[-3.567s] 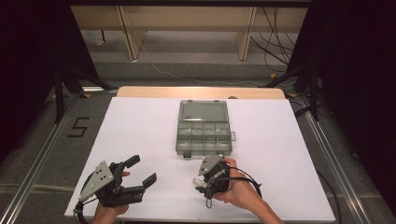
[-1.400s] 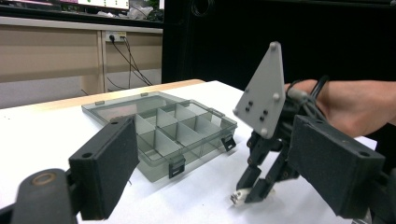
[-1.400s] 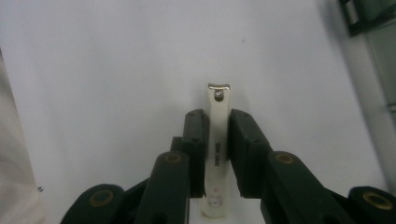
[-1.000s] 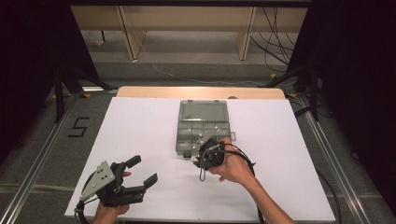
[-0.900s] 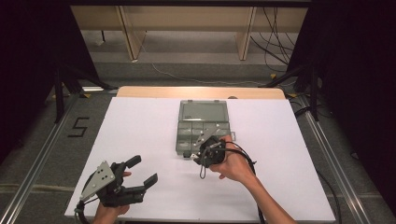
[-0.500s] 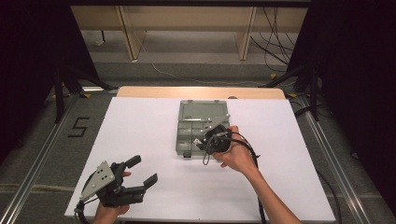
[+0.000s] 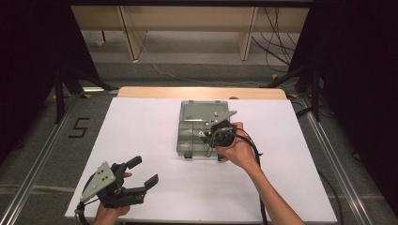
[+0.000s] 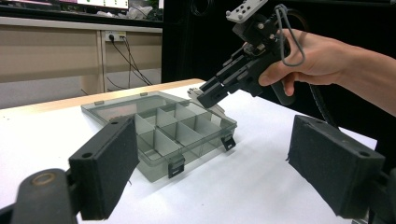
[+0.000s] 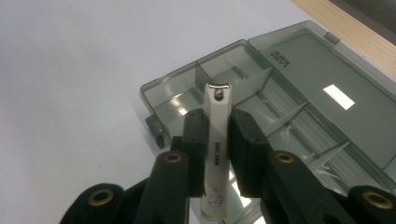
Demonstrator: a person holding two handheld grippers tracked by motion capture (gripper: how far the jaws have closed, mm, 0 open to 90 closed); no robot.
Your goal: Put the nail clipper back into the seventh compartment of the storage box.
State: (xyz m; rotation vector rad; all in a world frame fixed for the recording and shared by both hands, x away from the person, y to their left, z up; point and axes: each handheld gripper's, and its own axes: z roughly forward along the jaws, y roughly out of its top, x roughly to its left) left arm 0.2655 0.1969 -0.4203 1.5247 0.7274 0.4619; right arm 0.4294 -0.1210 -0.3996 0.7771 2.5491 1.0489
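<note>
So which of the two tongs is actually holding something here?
The right tongs, held over the open compartment box, are shut on a white nail clipper. The left tongs sit open near the table's front edge.

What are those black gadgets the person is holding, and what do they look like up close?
Each hand grips a black hand-held claw. The left claw carries a grey three-cornered plate with small holes on top; its two jaws end in flat, rectangular black foam-like pads. The right claw has the same plate, brass-coloured rivets along its jaw arms, and a black cable trailing back past the forearm. Both forearms are bare, with no sleeves visible.
</note>
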